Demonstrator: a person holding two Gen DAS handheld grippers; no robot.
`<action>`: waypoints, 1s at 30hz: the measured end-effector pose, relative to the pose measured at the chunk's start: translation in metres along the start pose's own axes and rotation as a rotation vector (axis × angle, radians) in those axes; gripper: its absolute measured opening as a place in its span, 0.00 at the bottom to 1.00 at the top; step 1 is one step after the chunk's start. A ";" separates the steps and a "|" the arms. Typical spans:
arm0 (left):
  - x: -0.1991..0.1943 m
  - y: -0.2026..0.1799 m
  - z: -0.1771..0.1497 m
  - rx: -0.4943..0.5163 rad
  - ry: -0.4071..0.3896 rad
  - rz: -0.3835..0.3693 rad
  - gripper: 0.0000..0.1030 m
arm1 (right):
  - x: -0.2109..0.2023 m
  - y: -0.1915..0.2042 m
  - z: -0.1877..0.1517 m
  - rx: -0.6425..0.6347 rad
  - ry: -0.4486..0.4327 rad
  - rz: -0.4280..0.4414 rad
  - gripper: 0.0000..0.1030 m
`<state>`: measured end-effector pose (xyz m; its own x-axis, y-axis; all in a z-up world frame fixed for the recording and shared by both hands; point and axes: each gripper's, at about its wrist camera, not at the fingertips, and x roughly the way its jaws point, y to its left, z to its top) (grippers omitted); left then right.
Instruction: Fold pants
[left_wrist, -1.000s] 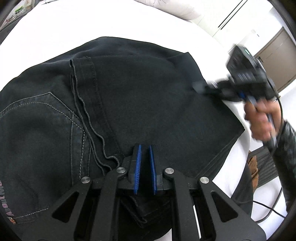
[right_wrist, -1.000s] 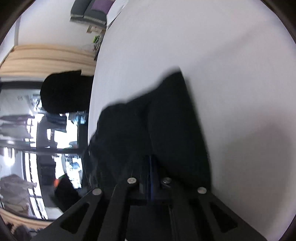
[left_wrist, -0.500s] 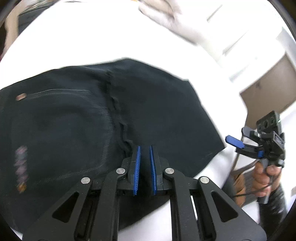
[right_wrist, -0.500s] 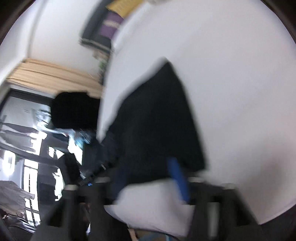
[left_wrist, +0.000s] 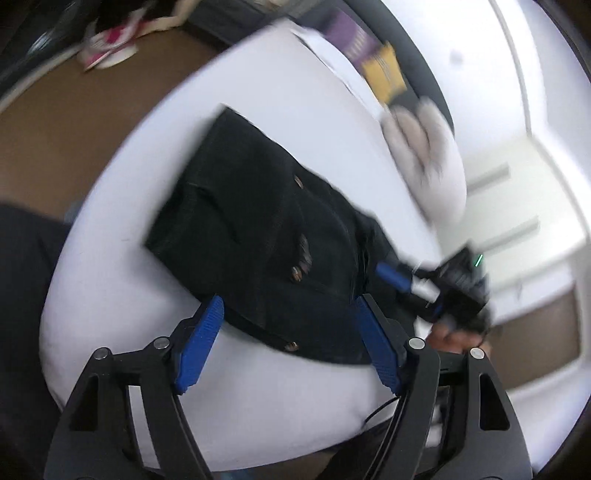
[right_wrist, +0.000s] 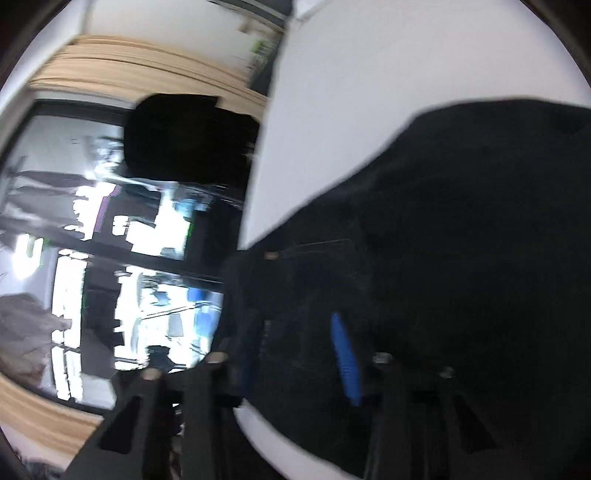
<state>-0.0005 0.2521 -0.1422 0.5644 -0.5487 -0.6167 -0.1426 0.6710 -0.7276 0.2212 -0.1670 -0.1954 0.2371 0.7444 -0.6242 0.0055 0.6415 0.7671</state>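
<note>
Pants (left_wrist: 266, 236) are lying as a compact dark bundle on the white bed (left_wrist: 122, 295), looking mostly folded, with maybe a final tidy-up remaining. Nearest, the left tool (left_wrist: 288, 350) is hovering wide and empty over their near edge; further off, the right tool (left_wrist: 402, 284) is also gaping at the far-right edge, gripping nothing. White bedding is showing free room around the bundle's near and left sides, a pale pillow (left_wrist: 424, 155) beyond.

You have no readable text, label, brand or number in either wrist view; the small patch on the dark pants (left_wrist: 303, 254) is too blurred to make out.
</note>
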 end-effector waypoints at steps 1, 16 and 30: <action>-0.002 0.008 0.001 -0.032 -0.002 -0.020 0.70 | -0.002 -0.004 0.000 0.008 -0.001 -0.011 0.20; 0.003 0.067 0.004 -0.282 -0.047 -0.016 0.70 | -0.003 -0.053 -0.021 0.107 0.048 -0.051 0.00; 0.035 0.041 0.043 -0.241 -0.077 -0.020 0.16 | -0.007 -0.057 -0.027 0.111 0.034 -0.054 0.00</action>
<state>0.0488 0.2820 -0.1806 0.6282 -0.5149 -0.5833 -0.3154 0.5168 -0.7959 0.1926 -0.2039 -0.2386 0.2001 0.7164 -0.6683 0.1255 0.6578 0.7427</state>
